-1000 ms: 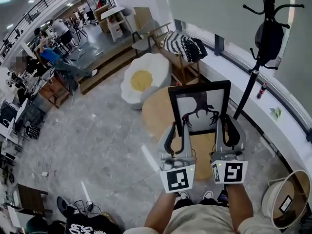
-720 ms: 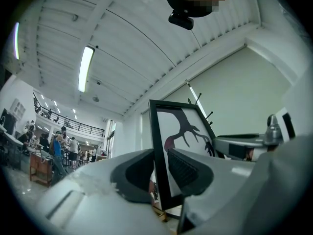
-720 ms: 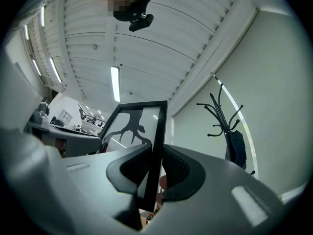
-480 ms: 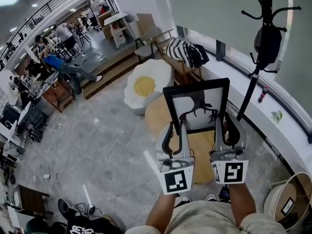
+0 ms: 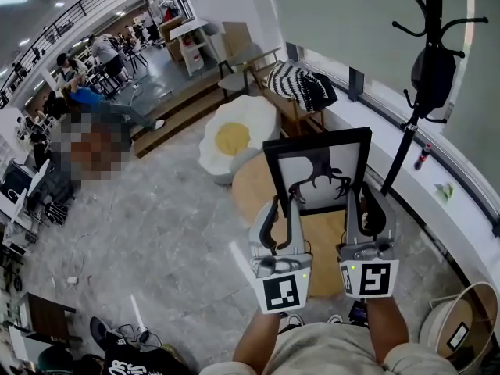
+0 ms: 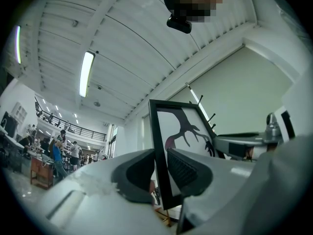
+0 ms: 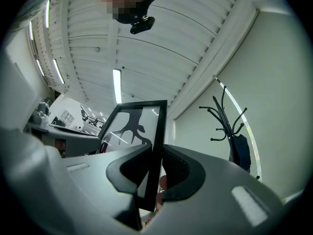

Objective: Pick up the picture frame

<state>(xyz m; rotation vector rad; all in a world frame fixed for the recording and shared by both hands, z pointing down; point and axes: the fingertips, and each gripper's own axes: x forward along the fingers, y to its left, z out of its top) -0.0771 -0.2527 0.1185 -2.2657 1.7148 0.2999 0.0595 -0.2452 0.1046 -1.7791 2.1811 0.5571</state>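
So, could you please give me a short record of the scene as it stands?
held object: picture frame, upright, antler print
left gripper: closed on frame's left edge, jaws have just been closing
right gripper: closed on frame's right edge
below: round wooden table
nearby: coat rack, egg-shaped cushion

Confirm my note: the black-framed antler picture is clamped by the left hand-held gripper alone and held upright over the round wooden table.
Not alone: the right gripper view shows the right hand-held gripper clamped on the black-framed antler picture too. The left hand-held gripper grips it as well, its jaws having just closed further on it, upright over the round wooden table.
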